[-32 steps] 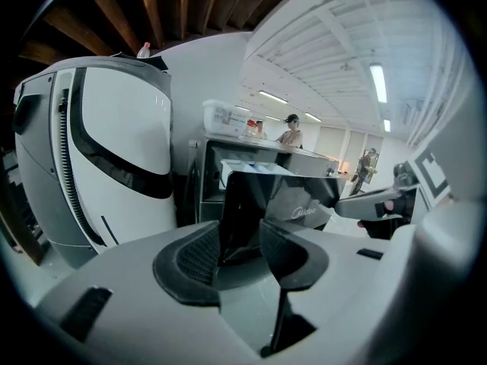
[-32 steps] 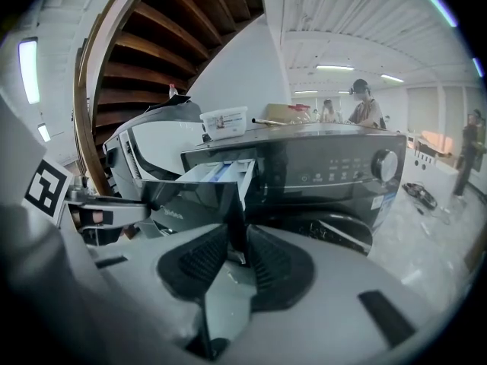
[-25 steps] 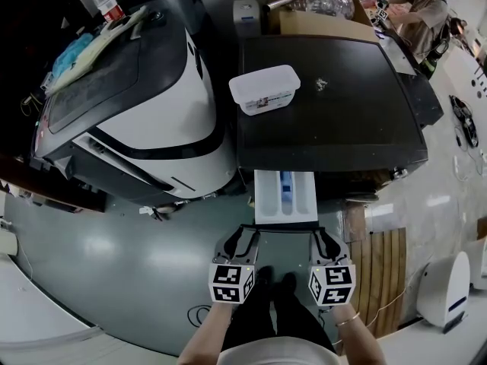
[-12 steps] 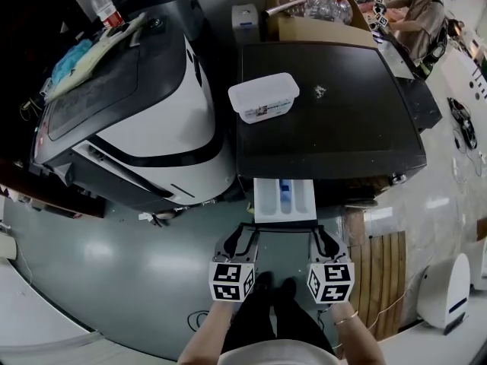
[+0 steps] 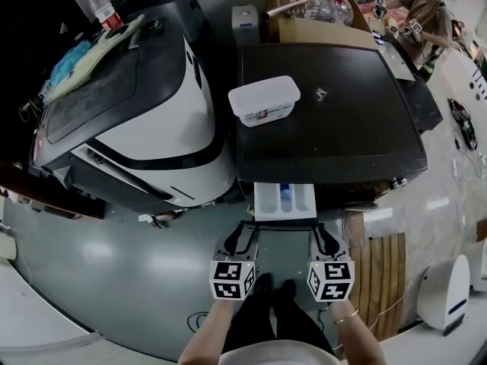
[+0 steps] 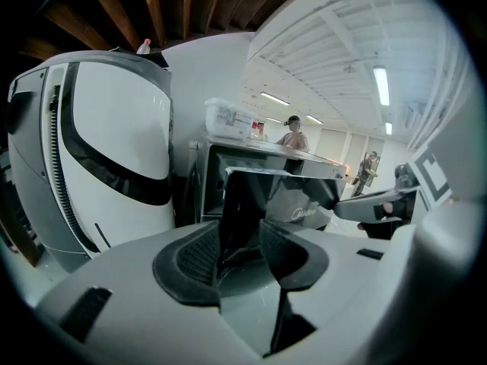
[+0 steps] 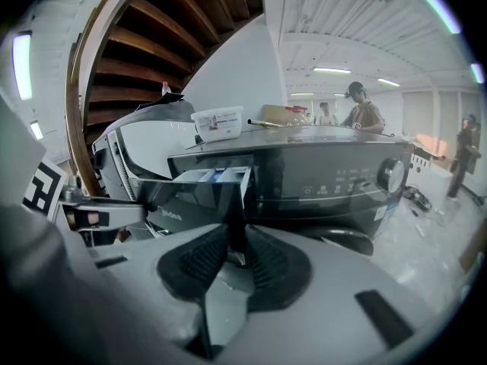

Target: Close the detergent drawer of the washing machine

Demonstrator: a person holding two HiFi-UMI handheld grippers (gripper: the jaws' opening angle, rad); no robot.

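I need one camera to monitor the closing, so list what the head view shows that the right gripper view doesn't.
Head view only: the wooden slat board, the blue cloth. Right gripper view only: the control dial on the washing machine, wooden beams overhead. Both: the partly open detergent drawer, the white plastic tub, the left hand-held gripper and the right hand-held gripper.

heavy fisheye, black vignette all corners. ceiling strip lights (image 6: pixel 382 86) blown out. soft glare patches on floor (image 5: pixel 99 245). washing machine (image 5: pixel 327 120) top near black, little detail. close foreground in gripper views soft.
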